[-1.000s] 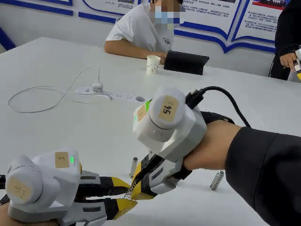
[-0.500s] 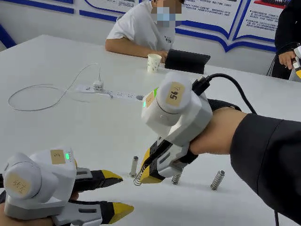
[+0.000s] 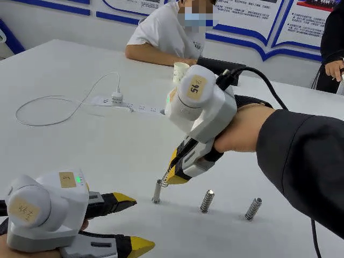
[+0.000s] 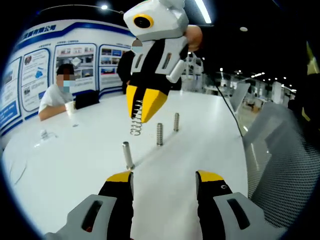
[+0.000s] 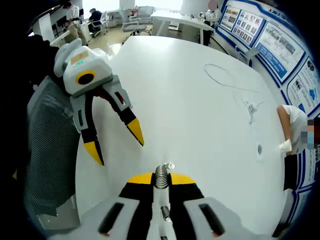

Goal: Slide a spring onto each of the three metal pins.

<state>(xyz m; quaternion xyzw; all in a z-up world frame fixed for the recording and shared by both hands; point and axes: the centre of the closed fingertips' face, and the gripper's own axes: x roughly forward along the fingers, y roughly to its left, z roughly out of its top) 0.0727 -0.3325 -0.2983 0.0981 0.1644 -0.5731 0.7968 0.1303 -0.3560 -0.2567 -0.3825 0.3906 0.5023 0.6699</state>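
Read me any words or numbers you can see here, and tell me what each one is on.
"56", handwritten on the tan label on the right gripper; possibly 95 upside down.
Two tan stickers on the left gripper: handwriting, too blurred to read.
Wall posters: print too small to read.
Chinese heading above the posters, left gripper view: too blurred to read.

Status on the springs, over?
Right gripper shut on spring, its end near the bare pin top, not yet on. Left gripper open, empty. Other two pins sprung. Nothing in between.
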